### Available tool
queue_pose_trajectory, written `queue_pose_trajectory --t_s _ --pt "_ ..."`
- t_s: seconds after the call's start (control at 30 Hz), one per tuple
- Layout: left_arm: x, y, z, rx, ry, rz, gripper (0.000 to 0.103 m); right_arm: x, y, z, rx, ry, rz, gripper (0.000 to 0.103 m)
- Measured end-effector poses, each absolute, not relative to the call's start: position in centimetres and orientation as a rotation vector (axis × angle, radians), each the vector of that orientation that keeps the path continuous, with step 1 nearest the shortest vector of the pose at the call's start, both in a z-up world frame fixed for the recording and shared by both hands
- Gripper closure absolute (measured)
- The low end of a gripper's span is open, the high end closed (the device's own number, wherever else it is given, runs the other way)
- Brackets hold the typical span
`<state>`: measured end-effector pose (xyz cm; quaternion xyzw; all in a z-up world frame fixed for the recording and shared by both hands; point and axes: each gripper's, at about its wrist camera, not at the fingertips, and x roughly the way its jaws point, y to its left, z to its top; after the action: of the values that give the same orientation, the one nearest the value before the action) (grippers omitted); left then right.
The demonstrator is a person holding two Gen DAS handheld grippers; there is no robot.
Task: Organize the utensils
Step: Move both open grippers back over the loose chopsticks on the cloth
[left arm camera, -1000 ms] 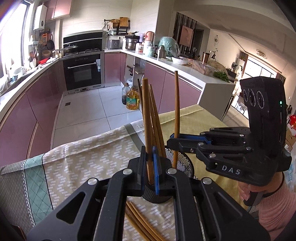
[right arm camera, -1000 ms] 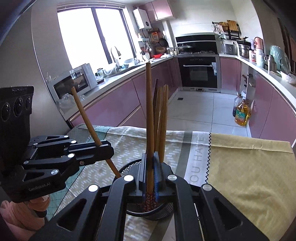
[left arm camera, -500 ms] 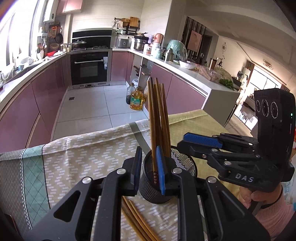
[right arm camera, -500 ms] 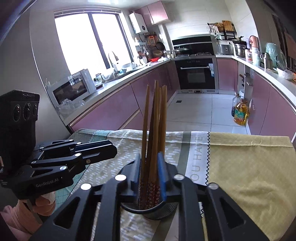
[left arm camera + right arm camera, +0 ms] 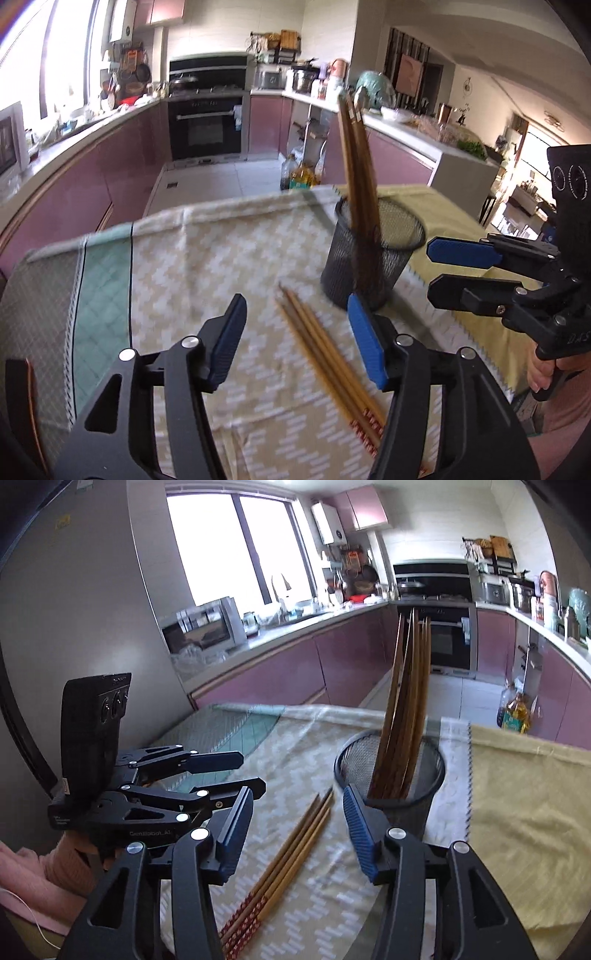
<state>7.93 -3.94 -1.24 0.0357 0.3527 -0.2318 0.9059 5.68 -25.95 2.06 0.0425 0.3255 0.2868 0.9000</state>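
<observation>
Both claws, L (image 5: pixel 295 338) & R (image 5: pixel 297 825), let go chopsticks, opening, empty; sticks (image 5: pixel 360 162) now in mesh cup (image 5: pixel 373 254)

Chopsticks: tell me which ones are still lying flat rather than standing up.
The loose chopsticks lying flat on the patterned cloth, just in front of the mesh cup. The other chopsticks stand upright inside that cup.
</observation>
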Motion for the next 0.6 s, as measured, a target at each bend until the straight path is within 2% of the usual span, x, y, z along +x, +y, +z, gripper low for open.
queue_pose_trajectory --t_s 0.1,0.27,0.6 --pt "7.6 -3.5 -3.6 0.077 0.787 -0.456 0.040 5.9 -25.2 -0.7 0.092 0.757 0.574 0.054" --pt "6.8 -3.6 -6.4 0.124 0.843 -0.424 0.040 5.8 -24.6 -3.3 0.084 0.824 0.545 0.054" --pt "6.2 -3.8 -7.7 0.124 0.882 -0.406 0.040 4.9 -23.1 -5.0 0.022 0.855 0.519 0.054"
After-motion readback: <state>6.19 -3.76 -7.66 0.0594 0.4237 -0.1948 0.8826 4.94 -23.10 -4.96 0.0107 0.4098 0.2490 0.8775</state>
